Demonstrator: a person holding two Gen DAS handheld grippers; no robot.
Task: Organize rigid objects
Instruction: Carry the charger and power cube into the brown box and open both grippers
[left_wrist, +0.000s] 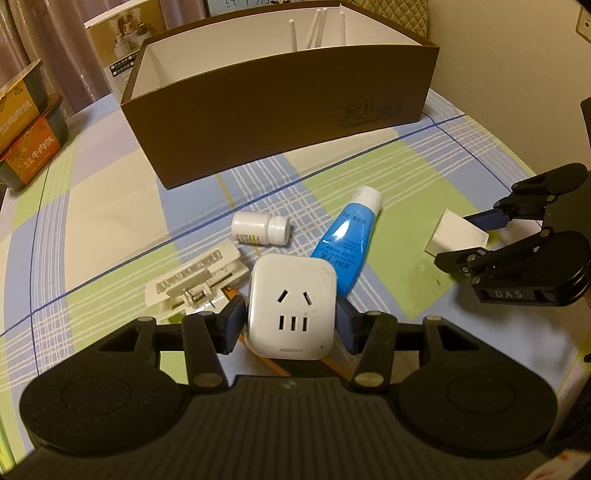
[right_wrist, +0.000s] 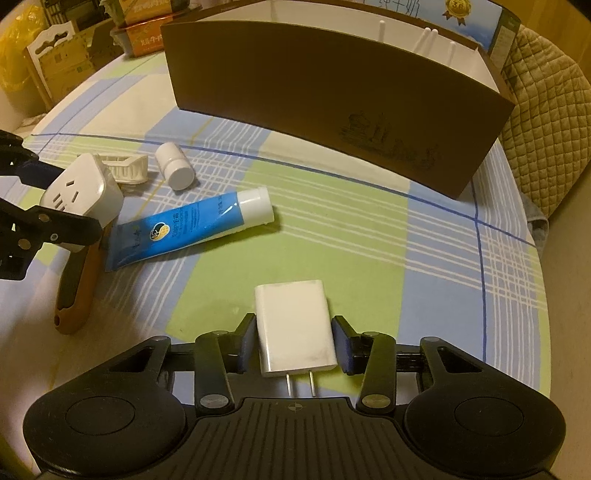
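My left gripper (left_wrist: 290, 321) is shut on a white socket adapter (left_wrist: 291, 306), its pads pressed against the two sides; in the right wrist view the adapter (right_wrist: 79, 188) is tilted up off the cloth. My right gripper (right_wrist: 295, 339) is shut on a white plug charger (right_wrist: 295, 328) that lies flat, prongs pointing toward the camera. A blue tube (left_wrist: 345, 243), a white pill bottle (left_wrist: 260, 229) and a white plastic clip (left_wrist: 195, 280) lie between the grippers and the open brown box (left_wrist: 280, 107).
An orange-and-black handled tool (right_wrist: 75, 291) lies under the adapter. White rods (left_wrist: 317, 29) stand inside the box. Stacked cartons (left_wrist: 26, 122) sit at the far left, and a quilted cushion (right_wrist: 546, 129) is beyond the table's right edge. The checked cloth (right_wrist: 369, 229) covers the table.
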